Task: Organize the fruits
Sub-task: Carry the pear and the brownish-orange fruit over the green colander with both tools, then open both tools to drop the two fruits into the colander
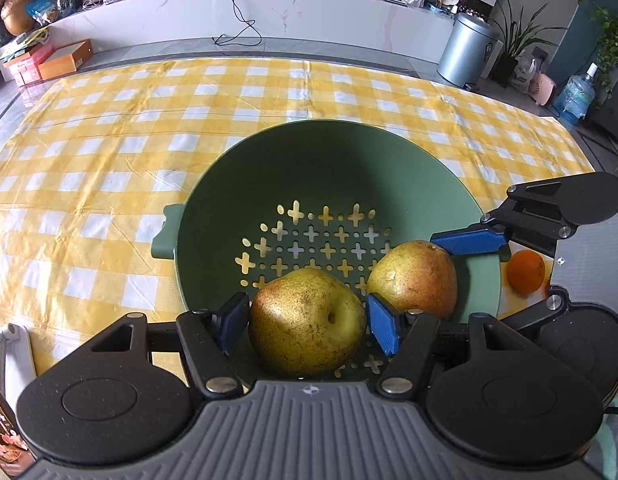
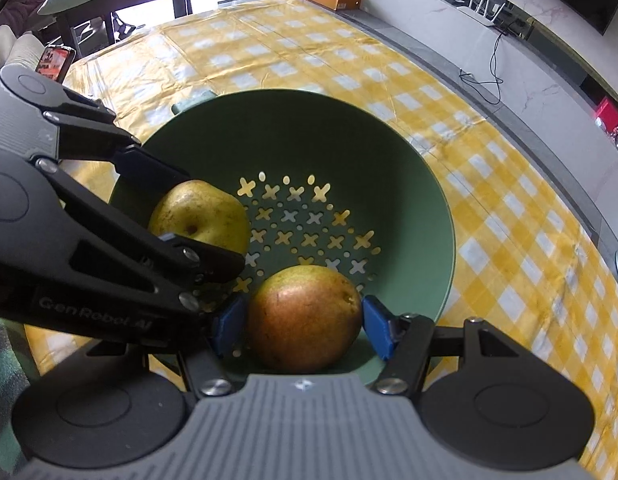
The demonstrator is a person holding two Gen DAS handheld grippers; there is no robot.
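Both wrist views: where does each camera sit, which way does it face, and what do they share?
Left wrist: on the left tool, looking forward and down into the green colander; its pads flank the yellow pear; the right tool's finger enters at right.
Right wrist: on the right tool, facing the colander from the other side, around the reddish pear; left tool crosses at left.
Shared: colander, both pears, checked tablecloth.

Checked tablecloth, silver bin, water jug
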